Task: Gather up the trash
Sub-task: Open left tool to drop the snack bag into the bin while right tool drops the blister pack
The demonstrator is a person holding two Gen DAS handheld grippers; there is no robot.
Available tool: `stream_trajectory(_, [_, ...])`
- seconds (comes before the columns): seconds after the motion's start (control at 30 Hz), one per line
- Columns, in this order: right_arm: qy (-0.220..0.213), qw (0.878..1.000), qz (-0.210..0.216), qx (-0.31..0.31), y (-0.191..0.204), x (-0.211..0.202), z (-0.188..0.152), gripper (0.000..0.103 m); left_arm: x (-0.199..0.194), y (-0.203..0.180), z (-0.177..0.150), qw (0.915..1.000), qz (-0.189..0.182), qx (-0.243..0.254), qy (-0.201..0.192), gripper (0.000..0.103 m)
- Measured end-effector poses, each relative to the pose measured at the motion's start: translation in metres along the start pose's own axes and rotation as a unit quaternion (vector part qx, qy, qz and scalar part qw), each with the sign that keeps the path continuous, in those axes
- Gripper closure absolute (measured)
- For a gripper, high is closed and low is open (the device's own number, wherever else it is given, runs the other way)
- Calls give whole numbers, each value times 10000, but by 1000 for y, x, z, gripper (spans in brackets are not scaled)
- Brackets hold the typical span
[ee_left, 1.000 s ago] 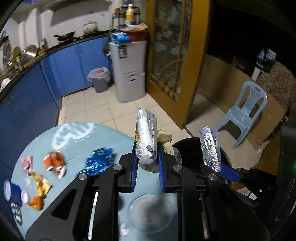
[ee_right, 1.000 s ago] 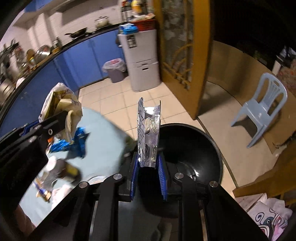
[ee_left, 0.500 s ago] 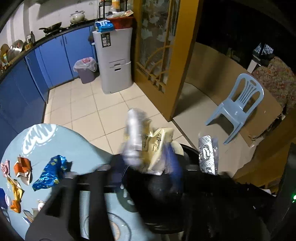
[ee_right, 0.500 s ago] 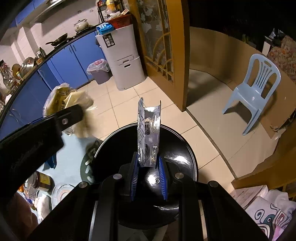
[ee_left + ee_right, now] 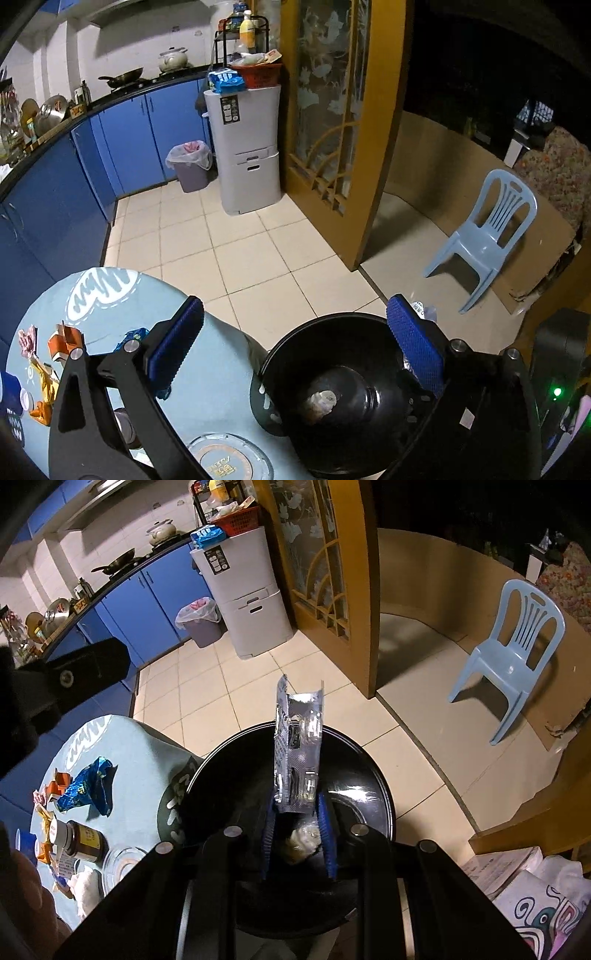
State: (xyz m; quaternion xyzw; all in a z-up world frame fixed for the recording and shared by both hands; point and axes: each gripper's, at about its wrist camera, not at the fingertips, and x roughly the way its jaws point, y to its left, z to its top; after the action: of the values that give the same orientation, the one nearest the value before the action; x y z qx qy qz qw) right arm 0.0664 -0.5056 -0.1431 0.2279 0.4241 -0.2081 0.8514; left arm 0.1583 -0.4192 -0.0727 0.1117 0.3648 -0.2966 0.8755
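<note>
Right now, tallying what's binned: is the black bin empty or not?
Not empty. A pale crumpled bag lies at the bottom of the black bin; the blister pack stands above it in the right tongs.

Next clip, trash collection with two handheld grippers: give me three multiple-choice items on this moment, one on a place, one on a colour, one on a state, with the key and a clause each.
1. Where does the pale crumpled bag lie?
A. On the table
B. At the bottom of the black bin
C. On the floor tiles

2. What colour is the plastic chair?
A. Light blue
B. Red
C. White

3. What is between the left gripper's jaws?
A. The blister pack
B. A brown bottle
C. Nothing

Key:
1 B: the crumpled bag rests inside the black bin.
2 A: the plastic chair is light blue.
3 C: the left gripper has its jaws spread wide with only the bin beyond them; the blister pack stands in the right gripper.
</note>
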Motion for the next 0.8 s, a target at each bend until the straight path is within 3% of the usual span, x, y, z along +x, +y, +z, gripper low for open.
stream_trajectory(0.3, [0, 9996, 192, 189, -3, 0, 3, 72, 1, 7, -2, 10000, 31, -70, 62, 5])
stream_trajectory(0.63, [504, 9967, 286, 569, -7, 20, 5, 72, -2, 13, -3, 9999, 41, -133, 37, 5])
stream_trajectory(0.73, [429, 9920, 697, 962, -14, 27, 1, 70, -2, 18, -3, 9998, 55, -170, 32, 5])
stream_trajectory(0.77, [180, 9885, 1107, 1011, -18, 27, -1, 69, -3, 18, -3, 9998, 69, -174, 25, 5])
stream_trajectory(0.8, [120, 9888, 1253, 808, -16, 28, 0, 32, -3, 20, -3, 9998, 79, -179, 18, 5])
